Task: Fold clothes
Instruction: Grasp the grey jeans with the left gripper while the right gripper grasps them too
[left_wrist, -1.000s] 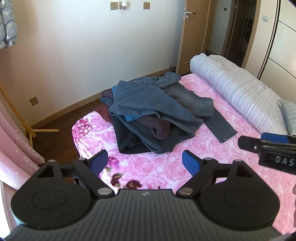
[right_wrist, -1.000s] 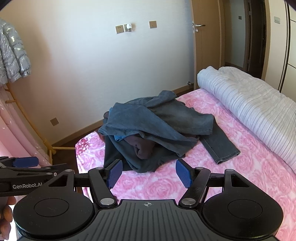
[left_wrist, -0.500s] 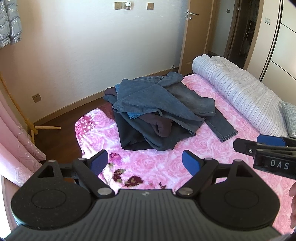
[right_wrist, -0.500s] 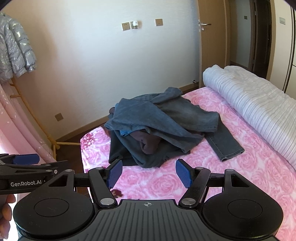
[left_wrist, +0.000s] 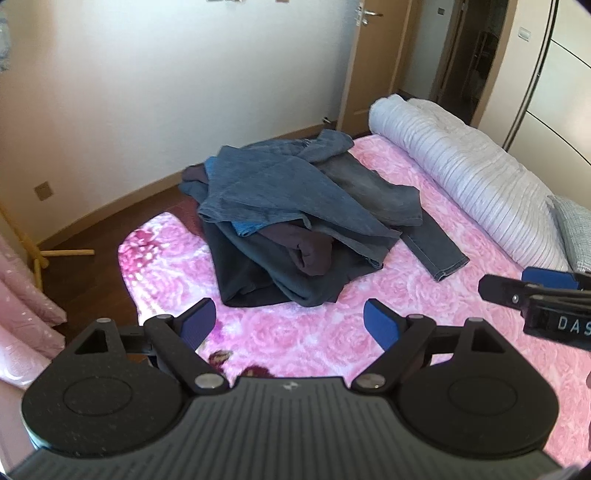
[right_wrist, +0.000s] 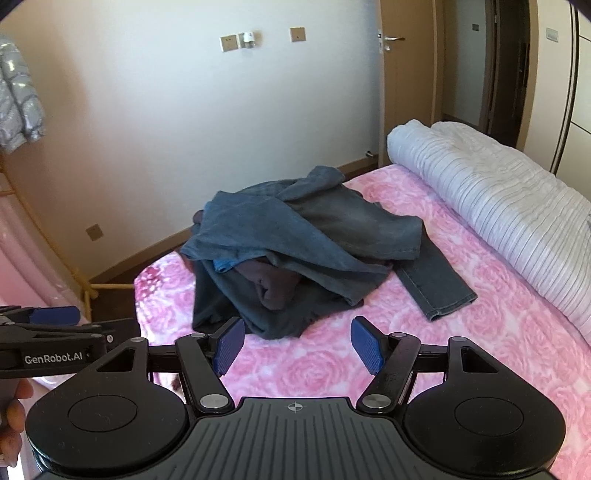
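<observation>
The bed, under a pink rose-print cover, carries a rolled striped quilt along its far side. A heap of clothes, denim on top, sits by the foot corner, one jeans leg trailing out. Open cover lies between the heap and both tools. The left tool and right tool hover side by side over the near edge, fingers spread wide, holding nothing.

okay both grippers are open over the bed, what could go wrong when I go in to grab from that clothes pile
The pile of clothes is tangled, so pinching the top blue denim piece may drag the brown garment along. The pile overhangs the bed's far corner, so a pull could tip pieces onto the floor.
</observation>
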